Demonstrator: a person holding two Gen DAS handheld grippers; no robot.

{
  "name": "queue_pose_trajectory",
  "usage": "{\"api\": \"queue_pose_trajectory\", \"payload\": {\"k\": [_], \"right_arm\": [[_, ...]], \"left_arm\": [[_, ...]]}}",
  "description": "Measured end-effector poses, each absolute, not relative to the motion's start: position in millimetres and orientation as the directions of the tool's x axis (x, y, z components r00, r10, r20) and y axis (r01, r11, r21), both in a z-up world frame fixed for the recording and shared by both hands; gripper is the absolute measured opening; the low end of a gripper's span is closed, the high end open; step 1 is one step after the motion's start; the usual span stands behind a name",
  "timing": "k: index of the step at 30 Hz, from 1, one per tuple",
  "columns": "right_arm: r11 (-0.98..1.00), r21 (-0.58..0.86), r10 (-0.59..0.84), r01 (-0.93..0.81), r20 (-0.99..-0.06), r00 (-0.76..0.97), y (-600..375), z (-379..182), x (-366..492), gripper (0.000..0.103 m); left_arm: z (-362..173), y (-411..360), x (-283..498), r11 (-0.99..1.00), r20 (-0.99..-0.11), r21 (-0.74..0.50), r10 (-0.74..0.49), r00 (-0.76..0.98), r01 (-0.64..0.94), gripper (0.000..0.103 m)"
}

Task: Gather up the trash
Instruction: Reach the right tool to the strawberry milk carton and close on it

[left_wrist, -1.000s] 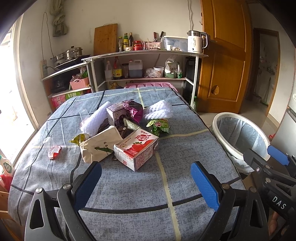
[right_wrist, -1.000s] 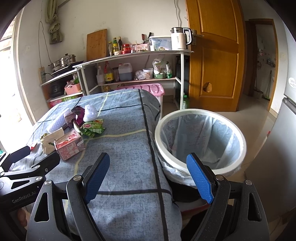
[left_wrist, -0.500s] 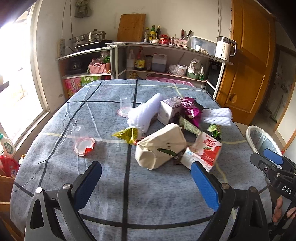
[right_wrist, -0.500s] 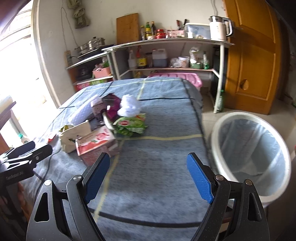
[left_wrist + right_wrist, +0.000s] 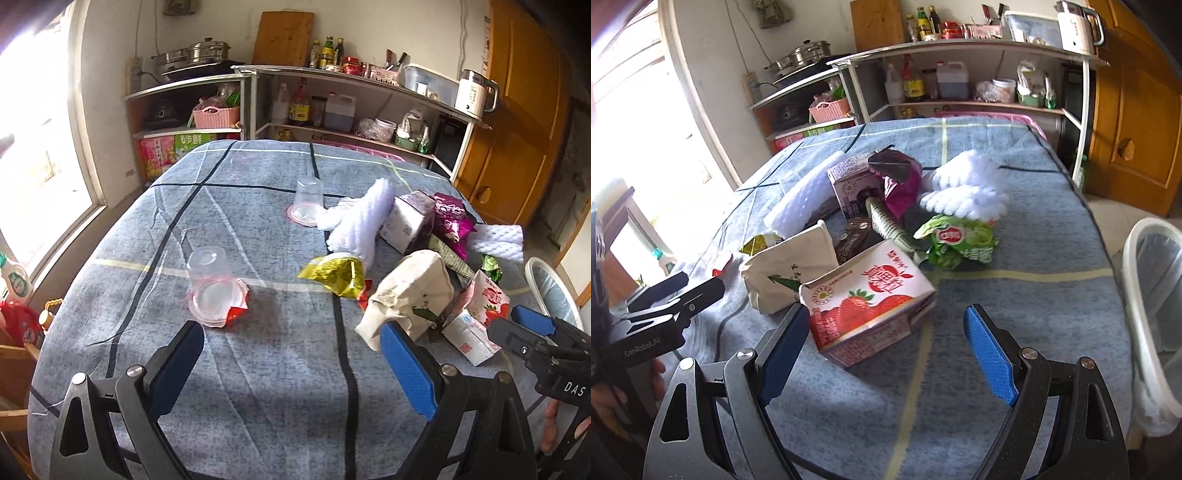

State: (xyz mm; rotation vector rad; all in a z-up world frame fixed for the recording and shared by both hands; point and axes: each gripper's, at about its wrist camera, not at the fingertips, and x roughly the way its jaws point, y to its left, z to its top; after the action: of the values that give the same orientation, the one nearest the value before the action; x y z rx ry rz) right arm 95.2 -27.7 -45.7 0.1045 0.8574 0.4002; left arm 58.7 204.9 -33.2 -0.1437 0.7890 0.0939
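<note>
Trash lies in a heap on the blue-grey tablecloth (image 5: 280,369): a strawberry milk carton (image 5: 871,306), a beige paper bag (image 5: 410,291), a yellow wrapper (image 5: 338,275), a purple carton (image 5: 849,184), a green snack bag (image 5: 960,240) and white foam net (image 5: 964,188). Two clear plastic cups (image 5: 214,288) stand upside down to the left. My right gripper (image 5: 882,343) is open, just in front of the strawberry carton. My left gripper (image 5: 291,369) is open and empty over bare cloth, between the near cup and the paper bag.
A white bin with a liner (image 5: 1156,295) stands off the table's right edge and also shows in the left wrist view (image 5: 550,291). Metal shelves (image 5: 332,103) with bottles and a kettle (image 5: 474,94) line the back wall. A wooden door (image 5: 1137,103) is at the right.
Both grippers have swung left, from facing the bin side toward the trash heap. The right gripper has closed in on the strawberry carton. Both stay open.
</note>
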Motion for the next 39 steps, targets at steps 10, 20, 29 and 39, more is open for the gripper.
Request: {"api": "queue_pose_trajectory", "payload": {"k": [10, 20, 29, 39], "right_arm": [[0.957, 0.175, 0.281, -0.233, -0.765, 0.579, -14, -54, 113, 0.085], [0.958, 0.222, 0.288, -0.183, -0.746, 0.600, -24, -49, 120, 0.085], [0.961, 0.240, 0.276, -0.141, -0.753, 0.598, -31, -54, 122, 0.081], [0.959, 0.235, 0.279, -0.155, -0.720, 0.635, -58, -50, 105, 0.080]], "left_arm": [[-26, 249, 54, 0.963, -0.677, -0.069, 0.147, 0.721, -0.262, 0.097], [-37, 270, 98, 0.952, -0.706, -0.085, 0.151, 0.692, -0.295, 0.094], [-52, 277, 111, 0.950, -0.750, -0.163, 0.056, 0.659, -0.267, 0.040], [-46, 260, 101, 0.961, -0.733, -0.162, 0.034, 0.679, -0.223, 0.029]]}}
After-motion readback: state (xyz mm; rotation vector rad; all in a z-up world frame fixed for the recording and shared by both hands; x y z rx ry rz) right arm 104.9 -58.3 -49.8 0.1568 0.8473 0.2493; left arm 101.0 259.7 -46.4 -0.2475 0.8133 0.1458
